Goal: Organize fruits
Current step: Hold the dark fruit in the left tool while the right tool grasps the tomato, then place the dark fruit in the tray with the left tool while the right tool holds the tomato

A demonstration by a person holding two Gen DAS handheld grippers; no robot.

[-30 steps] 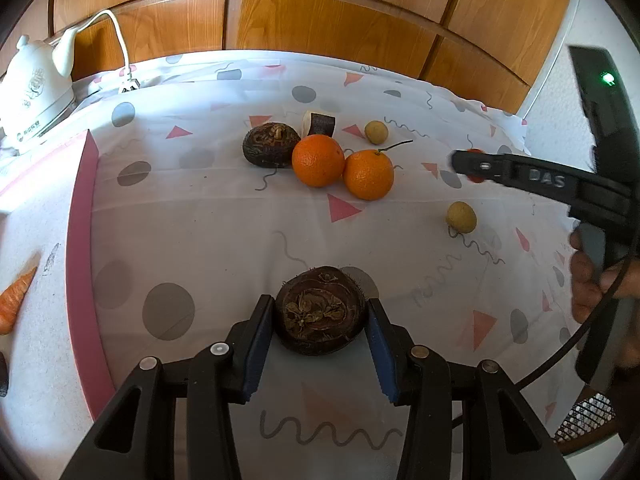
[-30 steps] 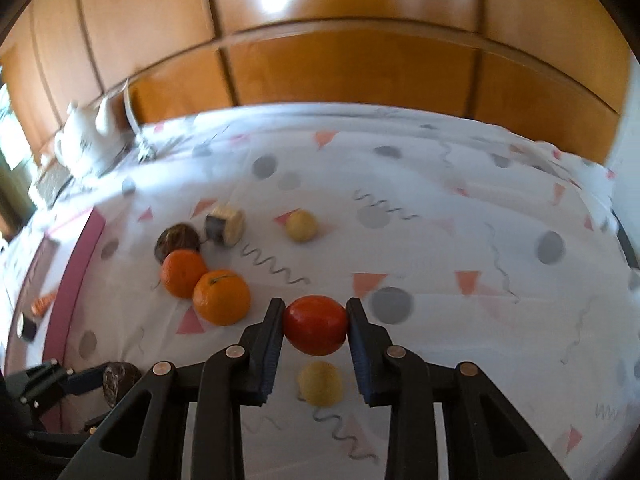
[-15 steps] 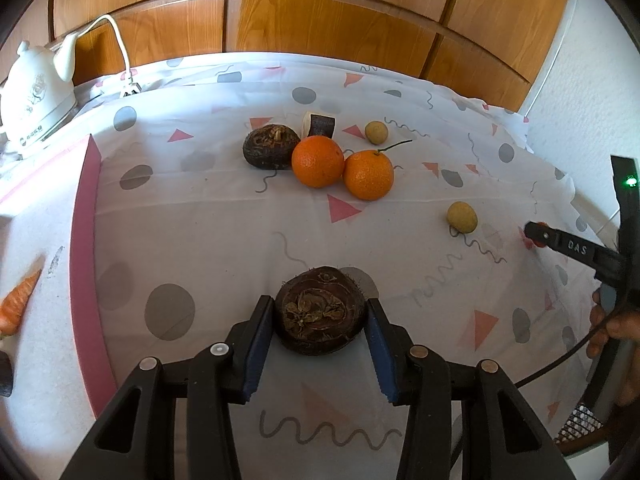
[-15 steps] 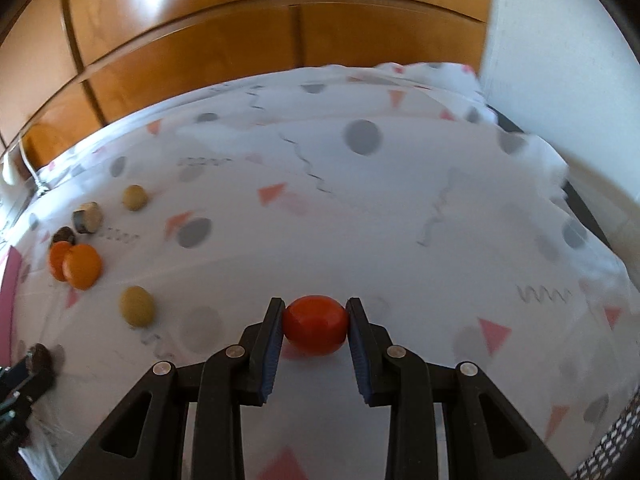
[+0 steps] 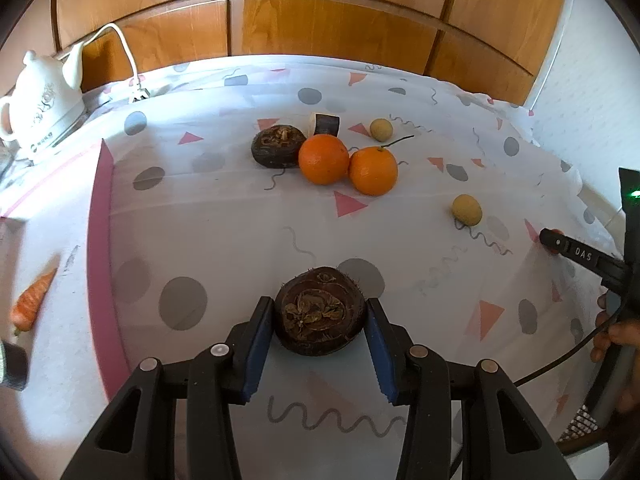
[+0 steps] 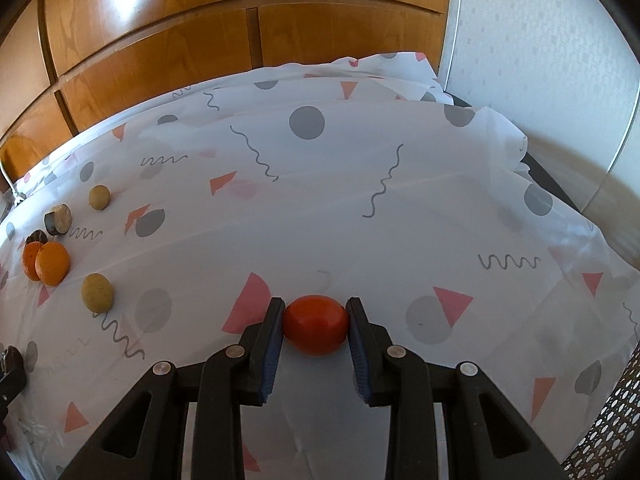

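Observation:
My left gripper (image 5: 319, 322) is shut on a dark brown round fruit (image 5: 319, 314) low over the patterned tablecloth. My right gripper (image 6: 316, 326) is shut on a red tomato (image 6: 315, 323) just above the cloth at the table's right side; the right gripper also shows in the left wrist view (image 5: 554, 238). Two oranges (image 5: 348, 162) sit together mid-table, beside a second dark brown fruit (image 5: 277, 146). Two small yellow fruits (image 5: 467, 209) (image 5: 381, 129) lie to the right. A cut dark piece (image 5: 326, 123) lies behind the oranges.
A white kettle (image 5: 38, 108) with its cord stands at the far left. A pink-edged board (image 5: 98, 264) with a carrot (image 5: 32, 304) lies left. Wooden cabinets (image 5: 320, 20) back the table. A perforated basket (image 6: 608, 420) is at the lower right edge.
My right gripper carried the tomato from beside the oranges to the table's right side and lowered it near the cloth. My left gripper stayed still, holding the brown fruit.

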